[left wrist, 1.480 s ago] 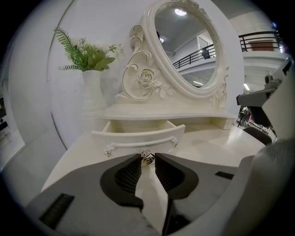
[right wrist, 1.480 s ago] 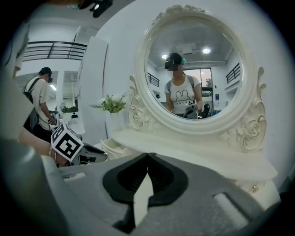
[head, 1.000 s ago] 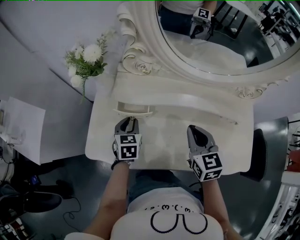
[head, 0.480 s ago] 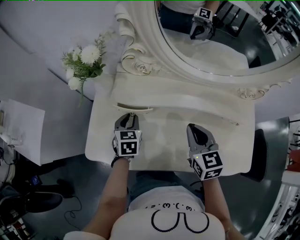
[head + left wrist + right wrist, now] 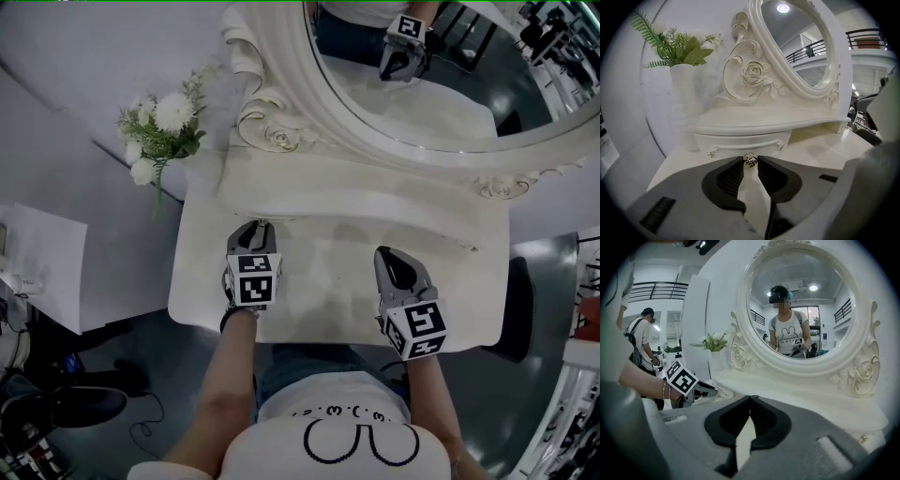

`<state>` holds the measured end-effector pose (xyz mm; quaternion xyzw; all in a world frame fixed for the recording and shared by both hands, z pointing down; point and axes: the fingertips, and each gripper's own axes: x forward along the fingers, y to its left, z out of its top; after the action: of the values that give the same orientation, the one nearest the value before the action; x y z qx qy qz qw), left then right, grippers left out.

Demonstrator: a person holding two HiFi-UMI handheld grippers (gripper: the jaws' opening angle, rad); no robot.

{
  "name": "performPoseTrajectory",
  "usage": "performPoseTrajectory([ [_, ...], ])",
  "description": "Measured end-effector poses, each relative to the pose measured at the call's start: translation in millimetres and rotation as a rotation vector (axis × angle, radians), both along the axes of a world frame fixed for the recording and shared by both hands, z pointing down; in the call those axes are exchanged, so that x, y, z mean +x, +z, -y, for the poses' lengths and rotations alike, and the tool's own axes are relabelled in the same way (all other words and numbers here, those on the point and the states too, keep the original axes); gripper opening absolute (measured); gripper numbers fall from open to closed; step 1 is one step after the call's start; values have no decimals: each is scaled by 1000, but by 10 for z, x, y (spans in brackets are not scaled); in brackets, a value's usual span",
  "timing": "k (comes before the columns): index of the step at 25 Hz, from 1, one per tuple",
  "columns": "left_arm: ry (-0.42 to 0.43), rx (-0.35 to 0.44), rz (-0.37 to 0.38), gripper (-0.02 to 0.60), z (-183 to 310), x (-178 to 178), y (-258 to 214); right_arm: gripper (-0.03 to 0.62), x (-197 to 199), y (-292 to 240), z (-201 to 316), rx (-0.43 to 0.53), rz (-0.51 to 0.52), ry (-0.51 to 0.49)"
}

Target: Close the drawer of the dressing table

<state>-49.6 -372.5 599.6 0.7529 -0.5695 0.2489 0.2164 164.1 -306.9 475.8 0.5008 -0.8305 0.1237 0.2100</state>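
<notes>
The small white drawer (image 5: 743, 142) sits under the left end of the dressing table's raised shelf (image 5: 366, 202), its front nearly flush with the shelf edge. My left gripper (image 5: 258, 229) is shut on the drawer's little metal knob (image 5: 750, 160), which is pinched between the fingertips. In the right gripper view the left gripper (image 5: 701, 389) shows at the left, against the shelf. My right gripper (image 5: 389, 255) hovers over the tabletop (image 5: 328, 272) to the right, shut with nothing in it; its pads meet at the tips (image 5: 750, 398).
A large oval mirror (image 5: 422, 84) in a carved frame rises behind the shelf. A white vase of flowers (image 5: 159, 127) stands at the back left. A sheet of paper (image 5: 37, 253) lies off the table's left; a dark chair (image 5: 525, 309) is at the right.
The drawer has slid in under the shelf from clearly pulled out. My left gripper has moved toward the mirror with the knob in it. The right gripper has stayed put.
</notes>
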Motion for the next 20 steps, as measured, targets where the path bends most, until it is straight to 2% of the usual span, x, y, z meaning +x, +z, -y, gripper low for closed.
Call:
performPoseTrajectory([
  [14,-11,5,23,94,175,12,15,0,89,41,-155,-15,5,24],
  [20,-3,-34,-12,94,187,52,16,0,-28,15,-229,-7,14,1],
])
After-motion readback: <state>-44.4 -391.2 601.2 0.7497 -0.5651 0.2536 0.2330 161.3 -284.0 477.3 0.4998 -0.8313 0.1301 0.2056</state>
